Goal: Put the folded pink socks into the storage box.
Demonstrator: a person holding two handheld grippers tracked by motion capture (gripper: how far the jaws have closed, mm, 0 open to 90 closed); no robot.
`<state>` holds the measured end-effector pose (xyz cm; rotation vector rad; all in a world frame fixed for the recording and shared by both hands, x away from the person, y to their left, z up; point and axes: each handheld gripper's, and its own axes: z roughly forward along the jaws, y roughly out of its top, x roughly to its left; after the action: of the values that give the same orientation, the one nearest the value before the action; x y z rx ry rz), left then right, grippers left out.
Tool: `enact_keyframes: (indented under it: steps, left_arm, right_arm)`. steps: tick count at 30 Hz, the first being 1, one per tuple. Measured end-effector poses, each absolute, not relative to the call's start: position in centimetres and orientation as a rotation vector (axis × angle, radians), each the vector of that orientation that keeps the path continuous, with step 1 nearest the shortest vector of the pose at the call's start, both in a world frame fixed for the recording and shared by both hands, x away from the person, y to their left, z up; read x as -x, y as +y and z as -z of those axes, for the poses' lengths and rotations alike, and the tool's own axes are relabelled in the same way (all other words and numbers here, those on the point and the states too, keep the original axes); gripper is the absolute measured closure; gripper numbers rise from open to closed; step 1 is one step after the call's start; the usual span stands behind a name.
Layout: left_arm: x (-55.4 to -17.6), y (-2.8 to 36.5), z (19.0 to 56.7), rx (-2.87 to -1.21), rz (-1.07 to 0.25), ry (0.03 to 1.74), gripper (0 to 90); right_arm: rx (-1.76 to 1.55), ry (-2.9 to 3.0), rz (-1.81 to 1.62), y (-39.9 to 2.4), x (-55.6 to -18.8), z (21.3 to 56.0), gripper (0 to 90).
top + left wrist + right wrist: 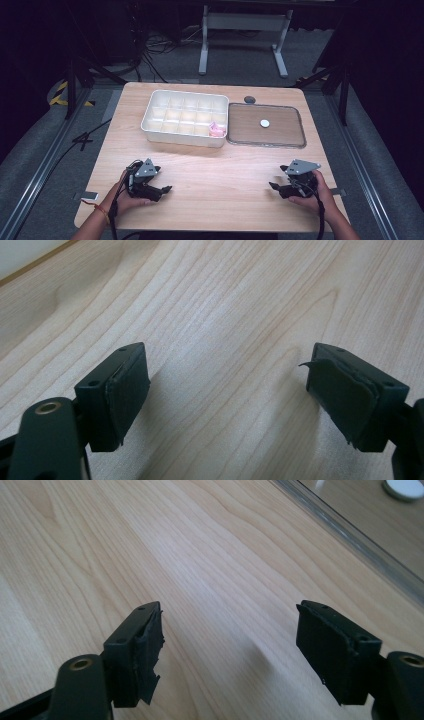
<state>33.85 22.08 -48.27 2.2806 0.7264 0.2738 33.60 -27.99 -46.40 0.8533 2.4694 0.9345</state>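
Both grippers, left [161, 184] and right [278, 179], rest low on the table [215, 175] in the high view, well short of the white compartment box [185, 117], whose near-right cell holds a pink item [217, 130], perhaps a wrapper. Beside it lies the clear lid [266, 125].

Left gripper view: jaws wide, empty.

Right gripper view: the same, lid [380, 535] ahead. Approach it level, gripping one rim edge.

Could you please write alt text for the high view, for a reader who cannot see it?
A person's hands hold the left gripper and right gripper, both open and empty, low over the near part of a wooden table. Farther back sit a white compartment box with a pink item in one corner cell, and beside it a clear lid lying flat.
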Motion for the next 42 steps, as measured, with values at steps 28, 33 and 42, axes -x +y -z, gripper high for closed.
enact_keyframes:
  steps: [28,33,42]
  left_arm:
    - [-33.8,22.0,48.3,-2.274,-0.276,0.742,16.7]
    - [-33.8,22.0,48.3,-2.274,-0.274,0.740,16.6]
    - [-34.0,22.0,48.3,-2.283,-0.278,0.728,16.1]
  right_arm:
    - [-1.056,2.391,-1.056,-31.0,-32.8,48.7,17.2]
    - [-1.059,2.389,-1.055,-31.0,-32.8,48.7,17.0]
    - [-1.059,2.389,-1.055,-31.0,-32.8,48.7,17.0]
